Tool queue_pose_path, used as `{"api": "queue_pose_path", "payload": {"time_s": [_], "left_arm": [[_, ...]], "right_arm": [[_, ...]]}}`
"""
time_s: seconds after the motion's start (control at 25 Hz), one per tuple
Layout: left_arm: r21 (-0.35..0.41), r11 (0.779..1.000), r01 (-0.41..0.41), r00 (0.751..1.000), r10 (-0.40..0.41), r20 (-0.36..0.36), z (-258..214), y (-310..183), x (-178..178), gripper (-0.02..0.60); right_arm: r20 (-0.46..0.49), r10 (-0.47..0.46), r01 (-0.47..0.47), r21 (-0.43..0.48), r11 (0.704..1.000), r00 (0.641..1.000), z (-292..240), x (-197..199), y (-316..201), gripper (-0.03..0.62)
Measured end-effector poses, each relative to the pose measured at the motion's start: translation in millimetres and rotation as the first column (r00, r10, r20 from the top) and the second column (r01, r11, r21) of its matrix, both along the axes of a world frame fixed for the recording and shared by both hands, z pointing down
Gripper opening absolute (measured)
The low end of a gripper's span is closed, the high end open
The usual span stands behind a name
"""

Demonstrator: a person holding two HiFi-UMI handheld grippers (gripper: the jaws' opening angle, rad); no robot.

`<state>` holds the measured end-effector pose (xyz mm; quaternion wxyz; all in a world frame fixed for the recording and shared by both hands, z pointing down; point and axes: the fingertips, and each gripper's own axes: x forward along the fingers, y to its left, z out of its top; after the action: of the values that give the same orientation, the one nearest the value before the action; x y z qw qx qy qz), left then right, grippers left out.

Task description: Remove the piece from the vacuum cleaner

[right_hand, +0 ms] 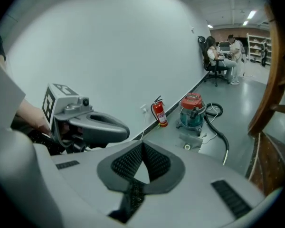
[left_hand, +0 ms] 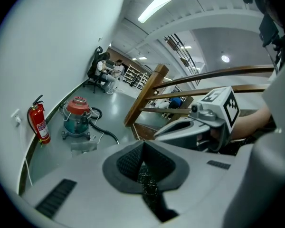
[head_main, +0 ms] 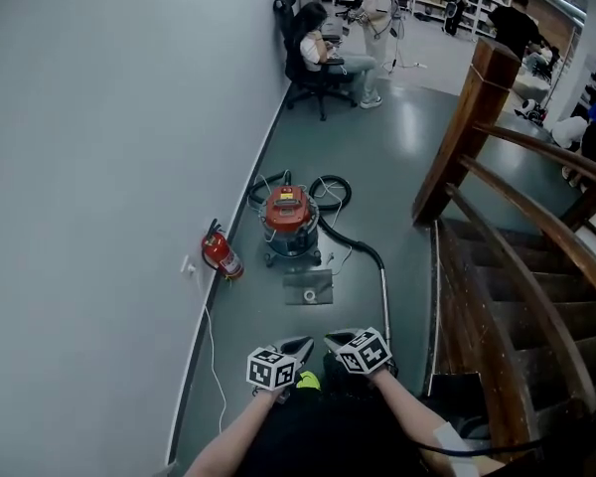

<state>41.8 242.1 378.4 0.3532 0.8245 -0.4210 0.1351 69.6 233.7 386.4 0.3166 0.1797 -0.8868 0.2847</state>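
Observation:
A vacuum cleaner point(head_main: 288, 225) with a red lid and a teal drum stands on the grey floor by the wall. Its black hose point(head_main: 356, 242) curls behind it and runs forward into a metal tube point(head_main: 385, 301). A flat grey floor piece point(head_main: 309, 288) lies just in front of it. The vacuum cleaner point(left_hand: 78, 117) is far off in the left gripper view, and the vacuum cleaner point(right_hand: 193, 111) is equally distant in the right gripper view. My left gripper point(head_main: 300, 347) and right gripper point(head_main: 334, 340) are held side by side close to my body, both shut and empty.
A red fire extinguisher point(head_main: 221, 252) leans at the wall left of the vacuum, with a white cable point(head_main: 212, 351) along the skirting. A wooden staircase and banister point(head_main: 517, 266) fill the right. People sit and stand at desks point(head_main: 343, 43) far down the room.

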Motion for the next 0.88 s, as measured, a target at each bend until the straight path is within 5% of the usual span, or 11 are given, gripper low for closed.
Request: {"api": "queue_pose_path", "payload": {"time_s": [0.44, 0.88], "left_arm": [[0.040, 0.997, 0.071, 0.997, -0.071, 0.013, -20, 0, 5, 0.011], [0.047, 0.998, 0.047, 0.998, -0.049, 0.039, -19, -13, 15, 0.011]], "right_arm": [[0.092, 0.000, -0.003, 0.027, 1.000, 0.996, -26, 1, -19, 0.015], [0.083, -0.033, 0.028, 0.066, 0.997, 0.996, -30, 4, -24, 0.015]]}}
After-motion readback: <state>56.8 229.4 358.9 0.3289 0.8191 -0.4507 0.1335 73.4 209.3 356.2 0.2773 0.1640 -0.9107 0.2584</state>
